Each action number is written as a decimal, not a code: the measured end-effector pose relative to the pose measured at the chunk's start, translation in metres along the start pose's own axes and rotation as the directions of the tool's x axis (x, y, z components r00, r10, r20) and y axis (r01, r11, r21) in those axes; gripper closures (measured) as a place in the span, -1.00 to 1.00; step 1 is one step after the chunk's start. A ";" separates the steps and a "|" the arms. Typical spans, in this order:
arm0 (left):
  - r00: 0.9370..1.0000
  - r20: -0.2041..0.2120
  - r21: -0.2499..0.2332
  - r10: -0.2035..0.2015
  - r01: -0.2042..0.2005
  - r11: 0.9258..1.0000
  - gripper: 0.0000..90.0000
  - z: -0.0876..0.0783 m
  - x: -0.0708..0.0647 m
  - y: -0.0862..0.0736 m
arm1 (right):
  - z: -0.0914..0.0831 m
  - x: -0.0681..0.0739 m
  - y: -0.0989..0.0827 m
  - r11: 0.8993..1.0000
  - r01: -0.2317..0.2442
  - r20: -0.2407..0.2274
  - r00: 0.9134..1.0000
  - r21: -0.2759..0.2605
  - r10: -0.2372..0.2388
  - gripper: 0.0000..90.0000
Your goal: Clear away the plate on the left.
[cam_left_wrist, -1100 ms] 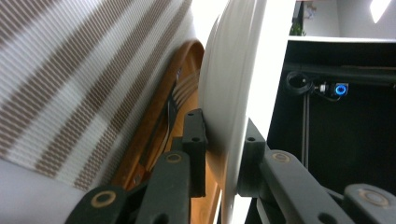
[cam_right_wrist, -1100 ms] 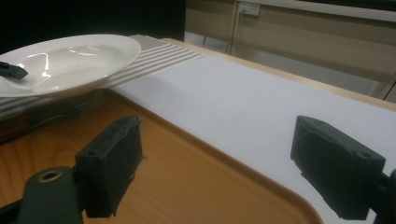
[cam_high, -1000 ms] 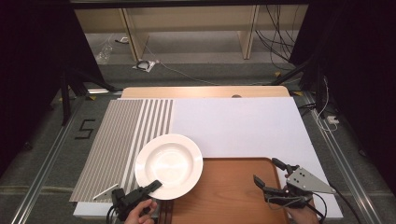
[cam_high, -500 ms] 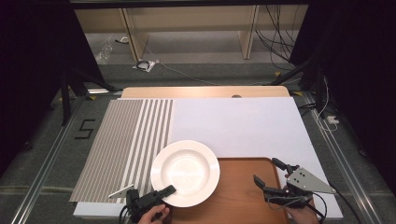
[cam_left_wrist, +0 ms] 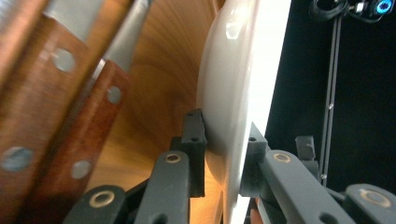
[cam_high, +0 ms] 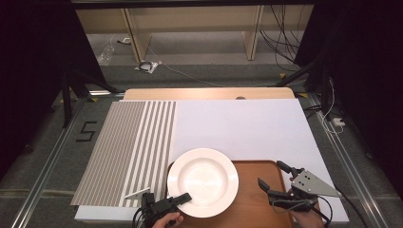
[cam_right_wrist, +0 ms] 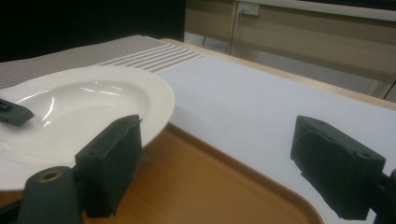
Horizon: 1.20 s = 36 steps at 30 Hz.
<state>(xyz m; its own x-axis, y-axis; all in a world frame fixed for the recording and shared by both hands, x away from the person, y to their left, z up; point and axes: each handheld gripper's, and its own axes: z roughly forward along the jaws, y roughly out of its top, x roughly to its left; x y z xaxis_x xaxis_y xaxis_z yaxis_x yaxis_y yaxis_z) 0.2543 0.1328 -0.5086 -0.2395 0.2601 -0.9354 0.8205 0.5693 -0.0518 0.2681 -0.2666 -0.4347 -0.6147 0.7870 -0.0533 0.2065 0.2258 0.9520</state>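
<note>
Count: one white plate (cam_high: 203, 182), one wooden tray (cam_high: 252, 199), two tools | plate: round, no long axis, face up, over tray's left end | your left tool (cam_high: 183, 197): clamped on plate's near rim | your right tool (cam_high: 275, 179): jaws apart, nothing between, above tray on bench (cam_high: 237, 123)

We see a grey-and-white striped placemat (cam_high: 128, 152) lying on the left of the white tabletop sheet (cam_high: 237, 128), its far edge near the pale wooden board edge (cam_high: 209, 93). Beyond the table, black cables (cam_high: 280, 33) hang by light wooden furniture legs (cam_high: 252, 33) over grey carpet (cam_high: 199, 71).
</note>
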 end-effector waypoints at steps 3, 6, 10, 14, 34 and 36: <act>1.000 -0.003 0.015 0.006 -0.005 1.000 0.71 0.004 -0.001 -0.002 | 0.000 0.000 0.000 1.000 0.000 0.001 1.000 0.000 0.000 -0.61; 1.000 -0.010 0.038 0.017 -0.017 0.999 0.71 0.009 -0.001 -0.005 | 0.000 0.000 0.000 1.000 0.000 0.001 1.000 0.000 0.000 -0.61; 1.000 -0.016 0.061 0.025 -0.024 0.998 0.71 0.015 -0.002 -0.009 | -0.001 0.000 0.000 1.000 0.000 0.001 1.000 0.000 0.000 -0.61; 0.999 -0.027 0.083 0.036 -0.033 0.996 0.71 0.019 -0.002 -0.013 | -0.001 0.000 0.000 1.000 0.000 0.002 1.000 -0.002 0.000 -0.61; 0.998 -0.046 0.148 0.048 -0.041 0.988 0.70 0.033 0.000 -0.025 | -0.001 0.000 0.000 1.000 0.002 0.001 1.000 -0.002 -0.002 -0.62; 0.998 -0.045 0.153 0.048 -0.041 0.987 0.70 0.034 0.000 -0.025 | -0.001 0.000 0.000 1.000 0.002 0.001 1.000 -0.002 -0.002 -0.62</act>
<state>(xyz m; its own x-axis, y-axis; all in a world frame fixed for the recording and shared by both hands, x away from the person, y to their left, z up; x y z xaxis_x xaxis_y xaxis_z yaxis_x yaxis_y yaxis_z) 0.2513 0.0919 -0.5196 -0.2227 0.3223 -0.9201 0.8993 0.4323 -0.0662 0.2677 -0.2671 -0.4343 -0.6146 0.7869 -0.0551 0.2043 0.2263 0.9524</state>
